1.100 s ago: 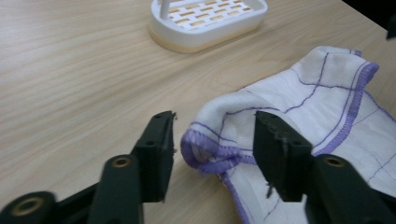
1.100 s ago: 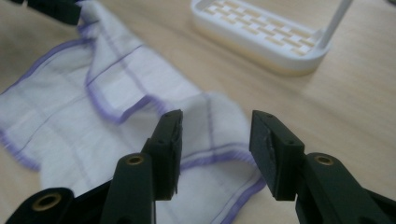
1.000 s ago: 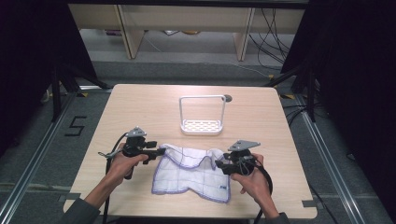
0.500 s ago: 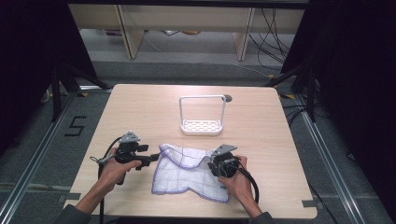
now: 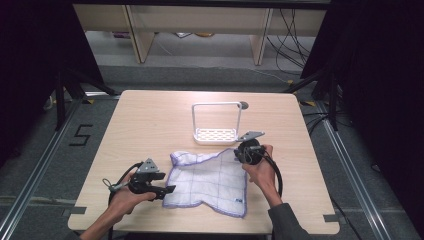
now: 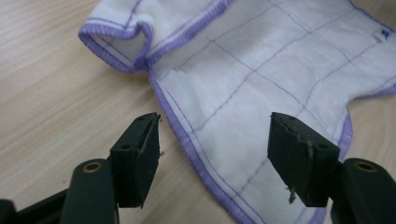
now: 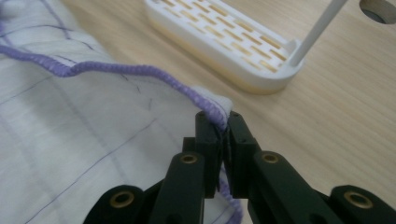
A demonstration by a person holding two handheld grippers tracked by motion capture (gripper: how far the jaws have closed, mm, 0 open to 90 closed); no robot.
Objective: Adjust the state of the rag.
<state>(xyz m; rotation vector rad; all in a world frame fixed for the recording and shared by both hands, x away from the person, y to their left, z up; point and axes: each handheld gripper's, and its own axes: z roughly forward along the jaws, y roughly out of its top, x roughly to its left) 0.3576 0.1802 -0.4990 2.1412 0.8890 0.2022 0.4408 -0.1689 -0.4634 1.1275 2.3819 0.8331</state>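
Right gripper (image 7: 223,135) is clamping the cloth (image 5: 210,177) corner at 2 o'clock, pulling it flat, while left gripper (image 6: 212,156), jaws apart, is straddling the 9 o'clock hem to grab it.

The corner of the white cloth with purple stitched hem and thin purple grid lines (image 7: 93,126) is hidden where it runs between the closed jaws of the right gripper (image 7: 223,140). In the right gripper view the cloth is cut by the left and bottom edges. The white slotted plastic tray with a thin white wire handle (image 7: 224,42) is cut by the top edge, handle mostly out of frame.

In the left gripper view the cloth runs past the top and right edges; small blue tag (image 6: 384,33) too blurred to read.

In the high view both forearms are cut at the bottom edge.
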